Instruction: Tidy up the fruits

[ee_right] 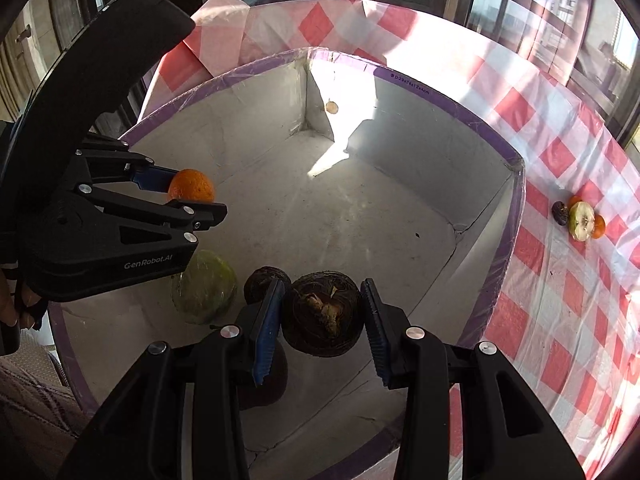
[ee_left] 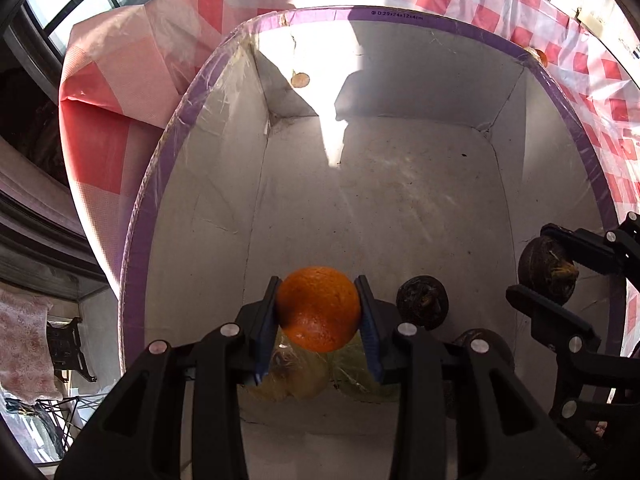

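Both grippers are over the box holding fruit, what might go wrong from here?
1. The orange, gripped in the left gripper, hangs over the wrapped green fruit; released here, it would likely land on it and roll off.
2. The dark round fruit in the right gripper sits right beside another dark fruit and may knock it when lowered.
3. The two grippers work close together inside the box and might collide.

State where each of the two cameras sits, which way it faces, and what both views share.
Left wrist: rides the left gripper, looking steeply down into the white box; its jaws clamp an orange.
Right wrist: rides the right gripper, looking down into the box from its right; its jaws clamp a dark brown fruit.
Shared: box, both grippers, both held fruits, checked tablecloth.
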A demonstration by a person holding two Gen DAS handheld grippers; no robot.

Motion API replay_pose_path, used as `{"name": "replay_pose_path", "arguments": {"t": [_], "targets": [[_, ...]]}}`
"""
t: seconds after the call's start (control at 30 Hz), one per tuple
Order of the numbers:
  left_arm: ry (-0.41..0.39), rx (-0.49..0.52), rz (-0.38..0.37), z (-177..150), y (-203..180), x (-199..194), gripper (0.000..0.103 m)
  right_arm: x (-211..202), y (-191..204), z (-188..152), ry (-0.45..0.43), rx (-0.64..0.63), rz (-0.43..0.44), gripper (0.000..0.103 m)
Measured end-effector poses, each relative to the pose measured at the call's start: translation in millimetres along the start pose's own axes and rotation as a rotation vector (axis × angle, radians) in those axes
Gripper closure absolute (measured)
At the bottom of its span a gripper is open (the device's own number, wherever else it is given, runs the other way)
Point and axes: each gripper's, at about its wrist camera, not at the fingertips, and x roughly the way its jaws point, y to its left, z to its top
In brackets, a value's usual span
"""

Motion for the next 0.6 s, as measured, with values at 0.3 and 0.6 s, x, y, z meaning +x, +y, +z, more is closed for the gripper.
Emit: {"name": "replay_pose_path", "arguments": {"t": [0.3,0.6], "targets": [[-0.06,0.039,0.021,5,-3,-10,0.021,-1,2,-1,-0.002,0.016,0.003,0.041],[-0.207,0.033,-0.035,9,-12,-43,0.007,-8,4,-2,-0.029,0.022,-0.003,0.034]]}}
